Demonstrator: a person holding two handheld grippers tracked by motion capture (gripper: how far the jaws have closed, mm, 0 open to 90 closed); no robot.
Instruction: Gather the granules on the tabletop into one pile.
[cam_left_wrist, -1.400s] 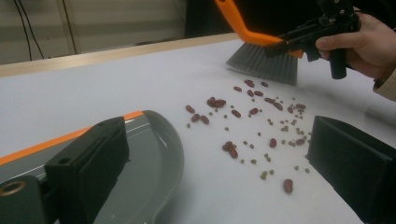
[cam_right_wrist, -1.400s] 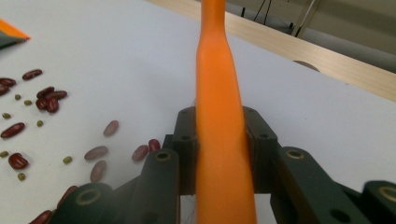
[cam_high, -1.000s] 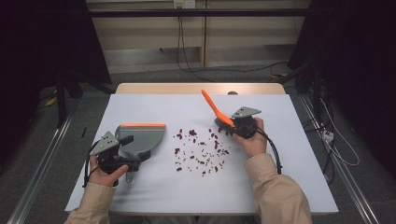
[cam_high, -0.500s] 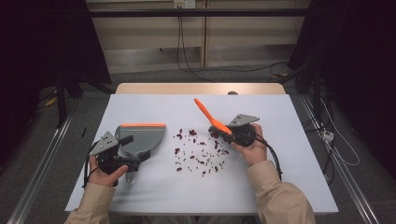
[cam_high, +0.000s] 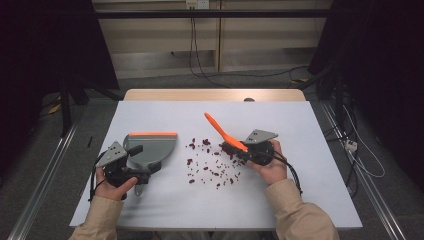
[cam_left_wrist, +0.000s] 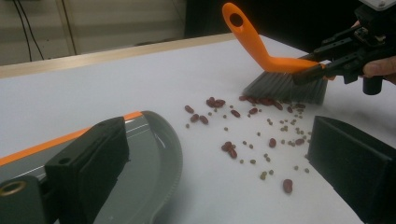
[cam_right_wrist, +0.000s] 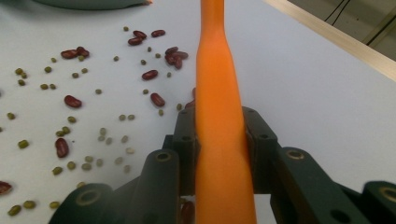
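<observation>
At the left of the high view, the left gripper (cam_high: 131, 167) sits at about 8 o'clock on the worktop (cam_high: 310, 200), its jaws gripping the back of the grey dustpan (cam_high: 152, 149). The pan lies flat with its orange-edged rim toward 12 o'clock and its open, curved lip facing 3 o'clock, toward the spill.

In the middle lie the scattered beans (cam_high: 212, 162), dark red ones mixed with small green ones, spread loosely between pan and brush; the nearest are just beside the pan's lip, and most are nearer the brush.

At the right, the right gripper (cam_high: 245, 150) has its jaws closed on the orange neck of the brush (cam_high: 222, 132). The handle slants up toward 11 o'clock, and in the left gripper view the bristles (cam_left_wrist: 285, 87) rest on the worktop at the far edge of the beans.

So the beans lie at 9 o'clock from the bristles, with the pan's mouth straight beyond them. The coming sweep should probably run along that line, right to left, while the left hand holds the pan down.
</observation>
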